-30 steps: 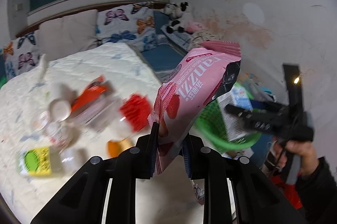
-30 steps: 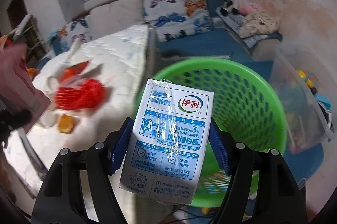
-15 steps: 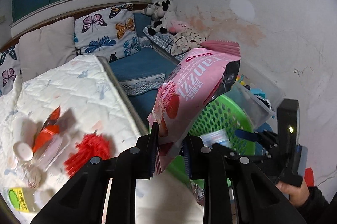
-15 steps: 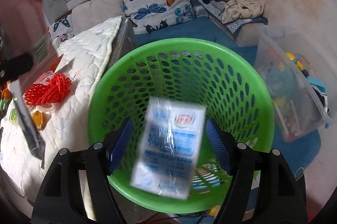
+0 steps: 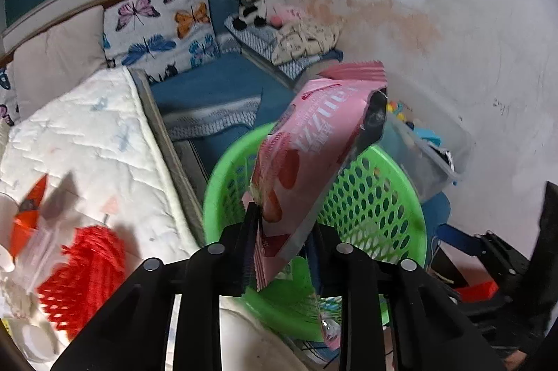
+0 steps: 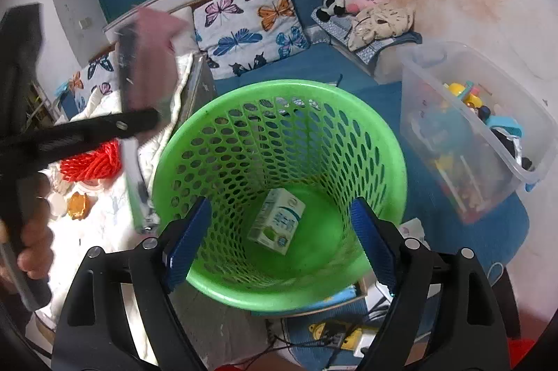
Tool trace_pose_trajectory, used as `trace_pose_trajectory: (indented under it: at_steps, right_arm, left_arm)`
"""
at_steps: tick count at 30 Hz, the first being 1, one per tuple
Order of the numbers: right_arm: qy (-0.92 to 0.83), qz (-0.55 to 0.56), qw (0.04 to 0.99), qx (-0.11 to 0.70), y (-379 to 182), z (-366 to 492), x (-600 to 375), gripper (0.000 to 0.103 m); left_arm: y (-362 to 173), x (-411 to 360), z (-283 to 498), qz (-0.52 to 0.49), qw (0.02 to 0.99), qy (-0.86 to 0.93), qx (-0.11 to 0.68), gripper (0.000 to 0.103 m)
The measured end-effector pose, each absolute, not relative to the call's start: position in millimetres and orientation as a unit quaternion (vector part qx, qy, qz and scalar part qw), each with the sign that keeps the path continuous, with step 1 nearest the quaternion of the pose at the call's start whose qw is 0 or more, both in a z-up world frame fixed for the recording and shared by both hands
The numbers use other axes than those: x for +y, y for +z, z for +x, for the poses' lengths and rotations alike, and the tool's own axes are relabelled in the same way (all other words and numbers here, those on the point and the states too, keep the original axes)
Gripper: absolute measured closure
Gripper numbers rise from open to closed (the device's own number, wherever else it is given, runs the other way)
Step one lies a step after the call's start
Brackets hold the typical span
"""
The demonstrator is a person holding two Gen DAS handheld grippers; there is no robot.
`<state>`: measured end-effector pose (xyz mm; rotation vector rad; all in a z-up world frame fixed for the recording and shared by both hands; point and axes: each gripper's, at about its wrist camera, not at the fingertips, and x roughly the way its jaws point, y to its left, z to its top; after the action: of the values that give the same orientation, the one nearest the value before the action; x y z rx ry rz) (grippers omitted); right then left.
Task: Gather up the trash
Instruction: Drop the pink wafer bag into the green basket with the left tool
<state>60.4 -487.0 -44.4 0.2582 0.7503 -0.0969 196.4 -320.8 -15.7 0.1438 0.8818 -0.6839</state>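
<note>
The right tool (image 6: 279, 238) hangs with jaws just spread and nothing between them over the green basket (image 6: 348, 95), where the milk carton (image 6: 277, 221) already lies. The left tool (image 5: 282, 238), its jaws just starting to part, still pinches the pink snack bag (image 5: 314, 161) above the basket's rim, placed for dropping it in.

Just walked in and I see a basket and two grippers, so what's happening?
A person is clearing trash off the bed into the green basket. The right gripper has just been opening, with nothing between its jaws; a milk carton lies in the basket. The left gripper holds a pink snack bag over the basket, its jaws just starting to open.
</note>
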Motion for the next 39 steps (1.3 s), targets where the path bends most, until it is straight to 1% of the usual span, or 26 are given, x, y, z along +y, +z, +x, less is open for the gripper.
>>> trace_pose_trajectory:
  at_steps: [1,2,3,4,5,13,17,23,30,35,39]
  right_arm:
    - [-0.048,0.126,0.922,0.364,-44.3,57.4,-487.2,0.021]
    - [-0.050,0.126,0.922,0.363,-44.1,55.7,-488.0,0.021]
    - [-0.052,0.127,0.922,0.362,-44.3,53.7,-488.7,0.021]
    - [-0.053,0.128,0.922,0.362,-45.0,51.8,-489.3,0.020]
    - [-0.053,0.131,0.922,0.362,-45.1,49.4,-489.9,0.020]
    - [-0.047,0.133,0.922,0.360,-41.3,42.0,-479.2,0.020]
    - [-0.030,0.125,0.926,0.356,-36.5,40.7,-463.6,0.017]
    - [0.006,0.112,0.929,0.353,-30.6,46.7,-427.4,0.016]
    - [0.051,0.095,0.929,0.355,-24.0,66.0,-382.3,0.015]
    - [0.083,0.094,0.924,0.360,-23.3,83.2,-356.1,0.015]
    - [0.115,0.109,0.917,0.367,-22.8,102.4,-340.2,0.015]
  left_arm:
    - [-19.3,-323.2,196.7,0.069,0.843,-0.326,0.423,0.075]
    - [-22.7,-324.8,196.5,0.069,0.840,-0.325,0.428,0.067]
    - [-24.9,-325.3,196.6,0.069,0.840,-0.324,0.430,0.050]
    - [-26.1,-325.1,195.9,0.068,0.842,-0.322,0.428,0.045]
    - [-26.1,-323.9,194.2,0.067,0.845,-0.321,0.422,0.043]
    - [-17.6,-300.4,182.1,0.064,0.847,-0.327,0.413,0.042]
    - [-9.0,-271.4,172.7,0.064,0.860,-0.308,0.402,0.041]
    - [-5.3,-216.8,161.6,0.066,0.876,-0.267,0.396,0.040]
    - [-8.7,-140.4,155.0,0.044,0.889,-0.215,0.401,0.038]
    - [-11.7,-93.0,152.7,0.028,0.897,-0.178,0.404,0.038]
    - [-14.8,-62.3,153.9,0.018,0.902,-0.155,0.403,0.035]
